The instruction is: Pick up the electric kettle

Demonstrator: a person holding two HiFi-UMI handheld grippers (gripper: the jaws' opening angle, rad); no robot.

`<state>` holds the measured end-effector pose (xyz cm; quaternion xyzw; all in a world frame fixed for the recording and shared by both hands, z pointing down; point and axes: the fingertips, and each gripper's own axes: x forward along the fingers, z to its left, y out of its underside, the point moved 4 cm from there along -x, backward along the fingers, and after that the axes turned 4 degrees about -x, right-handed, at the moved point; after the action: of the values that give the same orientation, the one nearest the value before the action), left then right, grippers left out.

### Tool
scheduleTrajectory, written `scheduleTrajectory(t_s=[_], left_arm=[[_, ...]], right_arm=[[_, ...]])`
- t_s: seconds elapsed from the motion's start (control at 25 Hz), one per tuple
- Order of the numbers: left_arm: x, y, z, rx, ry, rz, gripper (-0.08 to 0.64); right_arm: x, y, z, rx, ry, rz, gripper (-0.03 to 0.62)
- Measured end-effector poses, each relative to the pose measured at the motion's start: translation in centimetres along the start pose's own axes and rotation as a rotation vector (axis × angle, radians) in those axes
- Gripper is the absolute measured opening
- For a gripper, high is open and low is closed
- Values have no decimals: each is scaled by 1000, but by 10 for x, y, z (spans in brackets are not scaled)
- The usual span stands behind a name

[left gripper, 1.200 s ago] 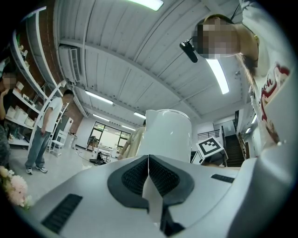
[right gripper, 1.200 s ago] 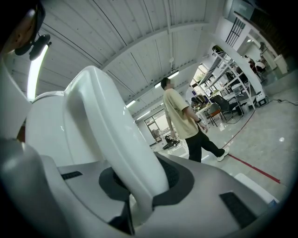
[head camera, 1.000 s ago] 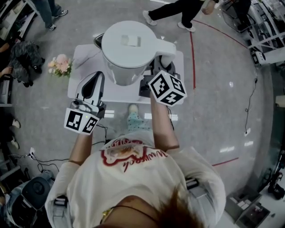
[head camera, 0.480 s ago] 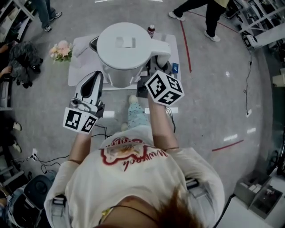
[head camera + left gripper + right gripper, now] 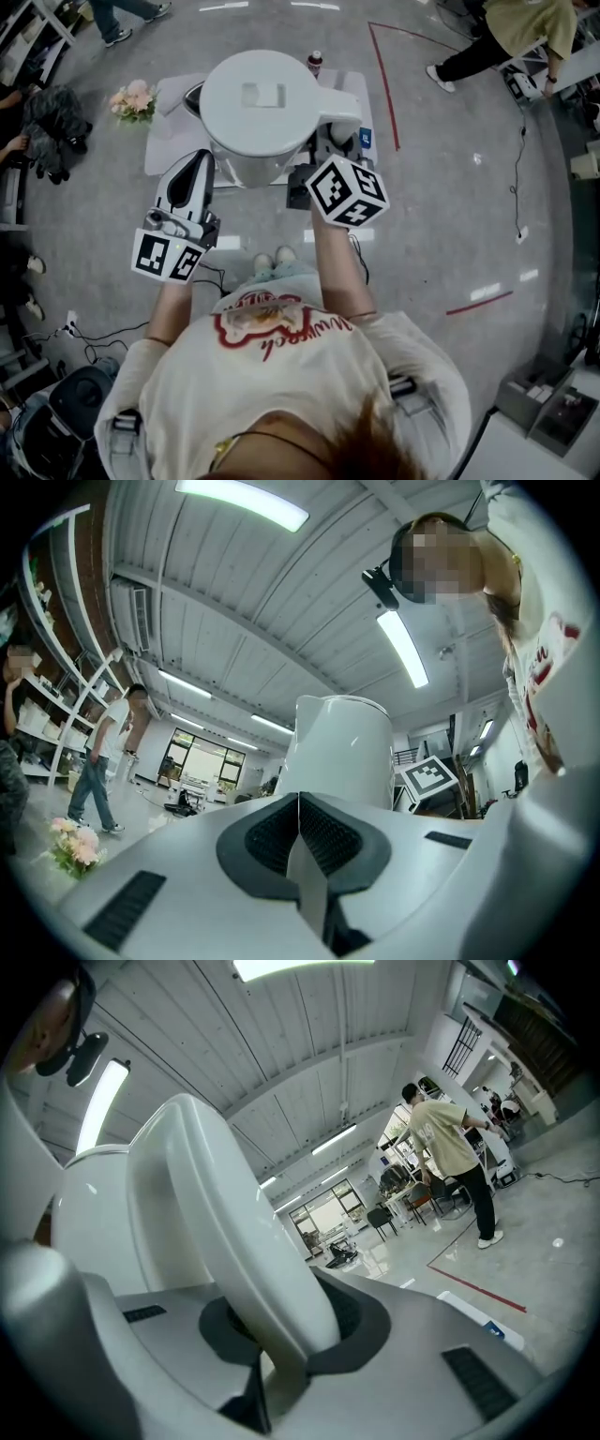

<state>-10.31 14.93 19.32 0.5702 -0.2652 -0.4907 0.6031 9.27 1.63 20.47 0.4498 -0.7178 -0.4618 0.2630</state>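
**Head view.** The white kettle (image 5: 261,111) sits straight ahead of both grippers, its round lid facing the camera. Its handle (image 5: 339,105) juts toward the right gripper (image 5: 323,155), which reaches in under it. That gripper's marker cube (image 5: 347,190) is behind the jaws, toward the person. The left gripper (image 5: 199,161) is just beside the kettle's left flank, tips pointing forward. Whether it touches the body cannot be told here. The kettle covers much of a white table (image 5: 167,141) beyond the grippers. Whether its base rests on the table is hidden. A small bottle (image 5: 315,62) stands past the kettle. Flowers (image 5: 134,101) lie on the floor, off to the left of the left gripper.

**Left gripper view.** The left gripper (image 5: 298,801) has its jaws pressed together with nothing between them. The kettle (image 5: 343,747) rises ahead and slightly right of the tips. The right gripper's cube (image 5: 427,778) shows farther right. The flowers (image 5: 71,842) are low on the left.

**Right gripper view.** The right gripper (image 5: 274,1333) is clamped on the handle (image 5: 234,1232), which runs up from between the dark pads. The kettle's body (image 5: 89,1213) is to the left of the jaws. Far right, a person (image 5: 452,1152) stands near a red line (image 5: 478,1288) on the floor.
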Motion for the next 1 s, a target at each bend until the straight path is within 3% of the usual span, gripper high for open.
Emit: scheduleTrajectory(t_s=[0.48, 1.0], left_arm=[[-28, 19, -44, -6, -25, 24, 12], [-78, 26, -162, -21, -59, 1, 12]], right_arm=[[-59, 10, -18, 3, 2, 13, 66], [-176, -12, -43, 16, -8, 28, 66]])
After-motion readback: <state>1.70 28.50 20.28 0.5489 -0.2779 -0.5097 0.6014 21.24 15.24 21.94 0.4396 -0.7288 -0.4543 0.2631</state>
